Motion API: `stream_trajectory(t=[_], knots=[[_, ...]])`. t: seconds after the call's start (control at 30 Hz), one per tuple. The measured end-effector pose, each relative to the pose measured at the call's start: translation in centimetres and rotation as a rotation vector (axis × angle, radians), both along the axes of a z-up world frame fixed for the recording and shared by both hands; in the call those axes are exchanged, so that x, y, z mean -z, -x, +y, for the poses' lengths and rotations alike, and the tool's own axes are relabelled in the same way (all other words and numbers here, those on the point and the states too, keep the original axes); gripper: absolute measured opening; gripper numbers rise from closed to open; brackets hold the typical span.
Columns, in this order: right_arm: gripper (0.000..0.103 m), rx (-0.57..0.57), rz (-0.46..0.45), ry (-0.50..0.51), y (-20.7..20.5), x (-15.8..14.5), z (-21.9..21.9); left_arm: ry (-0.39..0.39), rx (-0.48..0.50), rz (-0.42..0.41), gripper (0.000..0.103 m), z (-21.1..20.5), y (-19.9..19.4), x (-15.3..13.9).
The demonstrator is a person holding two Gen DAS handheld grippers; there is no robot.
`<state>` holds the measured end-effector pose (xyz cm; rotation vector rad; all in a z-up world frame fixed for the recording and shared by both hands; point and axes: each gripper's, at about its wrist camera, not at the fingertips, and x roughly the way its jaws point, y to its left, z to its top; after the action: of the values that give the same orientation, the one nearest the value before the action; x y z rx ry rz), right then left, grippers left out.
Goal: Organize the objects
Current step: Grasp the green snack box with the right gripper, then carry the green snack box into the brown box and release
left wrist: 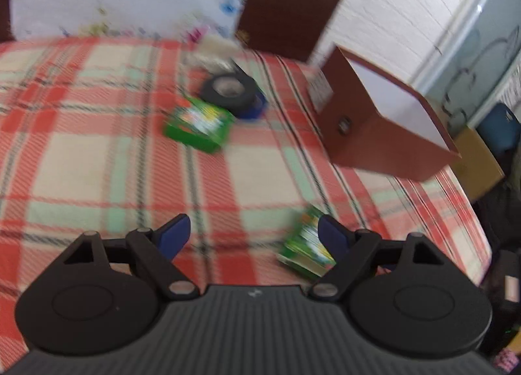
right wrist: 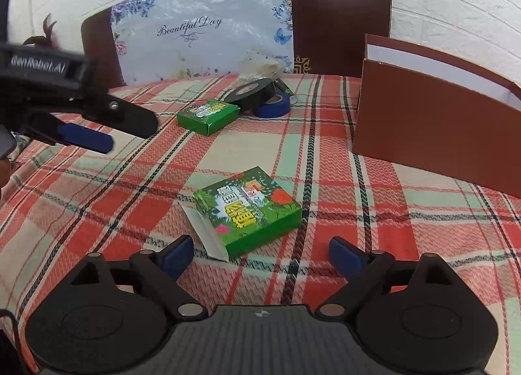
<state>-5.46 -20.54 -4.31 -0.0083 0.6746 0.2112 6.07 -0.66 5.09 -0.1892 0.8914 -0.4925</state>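
A green printed box [right wrist: 249, 209] with an open end flap lies on the plaid cloth just ahead of my right gripper [right wrist: 260, 252], which is open and empty. It shows beside the right finger in the blurred left wrist view [left wrist: 306, 246]. A second green box [right wrist: 208, 115] [left wrist: 198, 124] lies farther back. Next to it a black tape roll [right wrist: 252, 93] [left wrist: 229, 88] leans on a blue tape roll [right wrist: 273, 106] [left wrist: 254, 109]. A brown open box [right wrist: 436, 127] [left wrist: 384, 121] stands at the right. My left gripper [left wrist: 254, 236] is open and empty; it hovers at the left in the right wrist view [right wrist: 97, 134].
The plaid-covered table [right wrist: 114, 199] ends at the right edge [left wrist: 469, 212]. A floral "Beautiful Day" plastic bag [right wrist: 202, 33] and a brown chair back [right wrist: 338, 16] stand behind it against a white brick wall. Clear plastic wrap [right wrist: 260, 68] lies behind the tapes.
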Motion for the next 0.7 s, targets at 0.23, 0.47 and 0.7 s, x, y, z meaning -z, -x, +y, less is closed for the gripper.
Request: stream_trajectory(t=[0.23, 0.47, 0.7], knots=[[0.096, -0.131, -0.030, 0.046, -0.6, 0.2, -0.7, 0.116, -0.018, 0.288, 0.086, -1.6, 0.7, 3.6], [0.081, -0.256, -0.012, 0.077, -4.2, 0.8, -0.3, 0.089, -0.099, 0.299, 0.052, -3.8, -1.4, 4.4], [0.060, -0.151, -0.176, -0.052, -3.7, -1.4, -2.5, 0.064, -0.019, 0.215, 0.033, -6.5, -3.2, -0.5]])
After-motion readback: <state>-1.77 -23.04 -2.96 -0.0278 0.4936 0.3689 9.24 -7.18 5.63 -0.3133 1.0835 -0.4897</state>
